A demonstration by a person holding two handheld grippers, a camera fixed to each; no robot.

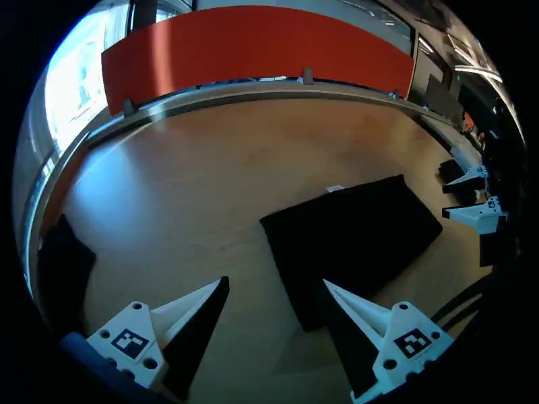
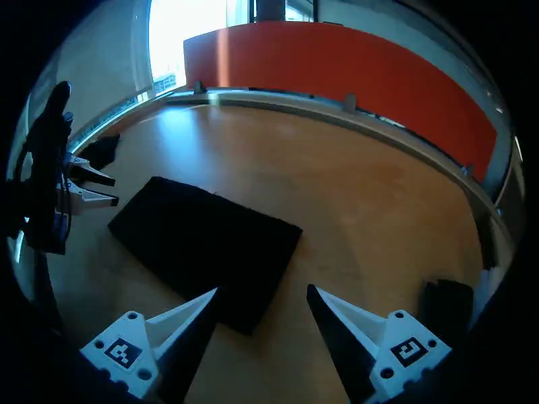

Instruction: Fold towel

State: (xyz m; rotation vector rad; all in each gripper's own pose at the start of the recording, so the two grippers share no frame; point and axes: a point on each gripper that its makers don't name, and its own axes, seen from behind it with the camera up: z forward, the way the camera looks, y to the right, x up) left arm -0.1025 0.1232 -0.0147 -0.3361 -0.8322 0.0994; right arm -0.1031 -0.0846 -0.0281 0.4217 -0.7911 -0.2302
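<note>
A black towel (image 1: pixel 350 236) lies flat as a folded rectangle on the wooden table (image 1: pixel 202 175). In the left gripper view my left gripper (image 1: pixel 273 296) hovers open above the table, its right finger over the towel's near corner, nothing between the fingers. The right gripper (image 1: pixel 471 198) appears beyond the towel's far right end, open. In the right gripper view the towel (image 2: pixel 209 246) lies ahead and to the left; my right gripper (image 2: pixel 263 303) is open and empty above its near corner. The left gripper (image 2: pixel 91 185) is open at the towel's far left end.
An orange partition (image 1: pixel 256 47) runs behind the table's far edge. Dark bundles of cloth lie at the table's sides (image 1: pixel 60 269) (image 2: pixel 448 303) (image 2: pixel 101 151). A bright window (image 2: pixel 188 34) is beyond. Bare wood (image 2: pixel 377 202) surrounds the towel.
</note>
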